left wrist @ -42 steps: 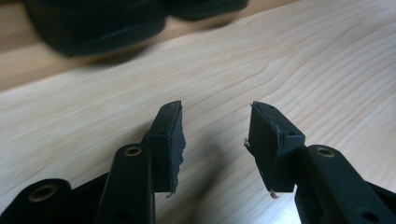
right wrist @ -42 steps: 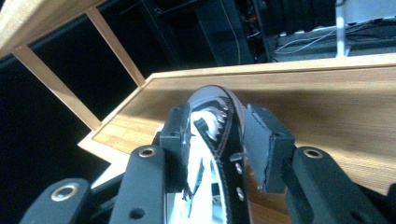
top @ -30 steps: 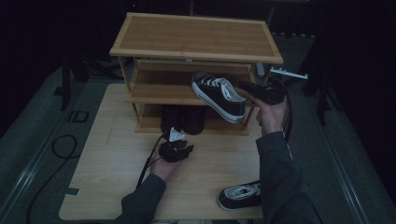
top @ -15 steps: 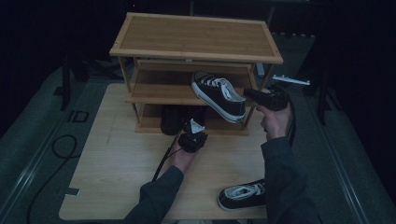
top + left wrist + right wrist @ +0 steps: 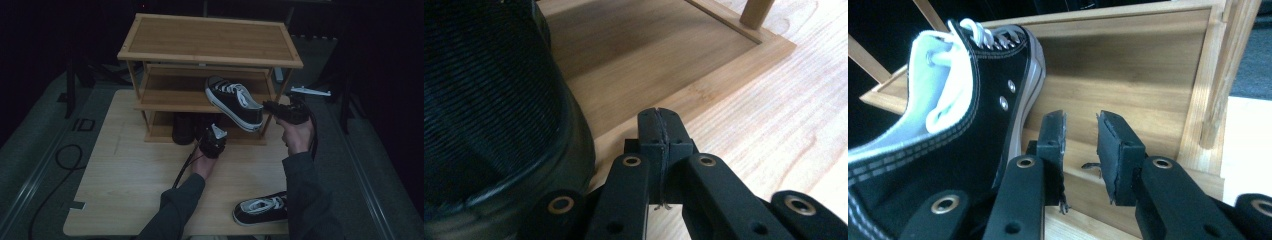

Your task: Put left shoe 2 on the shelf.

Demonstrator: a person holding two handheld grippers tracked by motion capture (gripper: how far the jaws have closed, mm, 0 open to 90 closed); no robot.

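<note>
A bamboo shoe rack stands at the back of the wooden table. A black-and-white sneaker lies aslant on its middle shelf, heel hanging over the front. My right gripper sits just right of that heel. In the right gripper view its jaws stand apart with only shelf wood between them, and the sneaker lies outside the left jaw. My left gripper is at the bottom shelf beside a dark shoe. Its jaws have just closed on nothing, pads together, with the dark shoe at their left.
A second sneaker lies on the table's near right edge by the right sleeve. The rack's bottom shelf has bare wood to the right of the dark shoe. A black cable loops on the floor at the left.
My left gripper has moved right and toward the rack's bottom shelf. The right gripper has sunk a little beside the sneaker's heel. The sneaker lies as before.
</note>
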